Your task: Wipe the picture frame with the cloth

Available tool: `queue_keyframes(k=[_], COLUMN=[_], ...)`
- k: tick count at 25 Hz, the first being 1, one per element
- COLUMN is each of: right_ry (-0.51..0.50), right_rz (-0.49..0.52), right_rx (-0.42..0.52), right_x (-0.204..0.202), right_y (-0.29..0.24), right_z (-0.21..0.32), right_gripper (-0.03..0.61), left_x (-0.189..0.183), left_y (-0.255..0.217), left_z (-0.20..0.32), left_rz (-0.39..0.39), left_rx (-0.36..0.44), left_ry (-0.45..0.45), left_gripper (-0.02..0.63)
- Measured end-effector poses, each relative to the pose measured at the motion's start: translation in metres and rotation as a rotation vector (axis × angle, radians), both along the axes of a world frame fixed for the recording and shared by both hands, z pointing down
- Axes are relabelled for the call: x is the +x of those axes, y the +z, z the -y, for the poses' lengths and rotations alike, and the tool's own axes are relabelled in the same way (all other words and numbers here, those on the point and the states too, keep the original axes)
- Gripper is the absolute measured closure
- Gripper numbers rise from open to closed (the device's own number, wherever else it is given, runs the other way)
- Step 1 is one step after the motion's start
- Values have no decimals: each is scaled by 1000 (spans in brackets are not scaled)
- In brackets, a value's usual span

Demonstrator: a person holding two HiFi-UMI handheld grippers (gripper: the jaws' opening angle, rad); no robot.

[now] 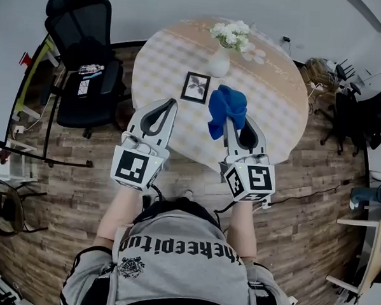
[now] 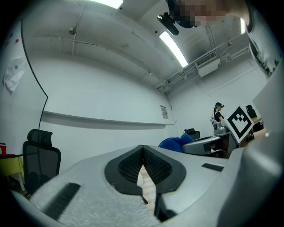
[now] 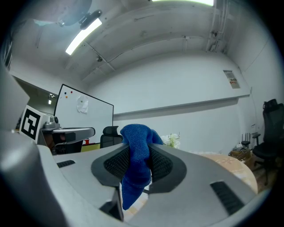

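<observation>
A small black picture frame (image 1: 196, 87) with a leaf print lies flat on the round checked table (image 1: 277, 83). To its right a blue cloth (image 1: 226, 110) hangs bunched from my right gripper (image 1: 230, 116), whose jaws are shut on it; the cloth (image 3: 136, 165) fills the gap in the right gripper view. My left gripper (image 1: 173, 103) is held over the table's near left edge, below and left of the frame, jaws shut with nothing between them (image 2: 143, 151). The blue cloth (image 2: 175, 142) also shows off to the right in the left gripper view.
A white vase of white flowers (image 1: 226, 45) stands just behind the frame. A black office chair (image 1: 87, 67) sits left of the table. Cables and bags (image 1: 346, 93) crowd the floor at the right. The person's torso (image 1: 172, 262) is below the grippers.
</observation>
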State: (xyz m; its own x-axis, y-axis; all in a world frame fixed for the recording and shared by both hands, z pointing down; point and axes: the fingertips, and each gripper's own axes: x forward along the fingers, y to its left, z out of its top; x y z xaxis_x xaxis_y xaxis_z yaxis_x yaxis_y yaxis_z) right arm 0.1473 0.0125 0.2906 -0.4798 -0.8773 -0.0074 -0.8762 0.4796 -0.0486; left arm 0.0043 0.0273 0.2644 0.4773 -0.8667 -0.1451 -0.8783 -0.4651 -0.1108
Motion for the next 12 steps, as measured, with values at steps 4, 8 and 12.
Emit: queue_keyframes(k=[4, 8, 12], right_ry=[12, 23, 30], right_rz=[-12, -15, -14], right_rx=[1, -2, -4], right_x=[-2, -4, -7], right_y=[0, 1, 2], right_z=[-5, -9, -13], right_gripper=[468, 468, 468], left_x=[-1, -3, -8], left_y=[1, 3, 4], left_z=[-2, -6, -9], left_rz=[-1, -2, -5], left_rx=[-5, -10, -11], left_ry=[12, 22, 25], left_gripper=[597, 597, 597])
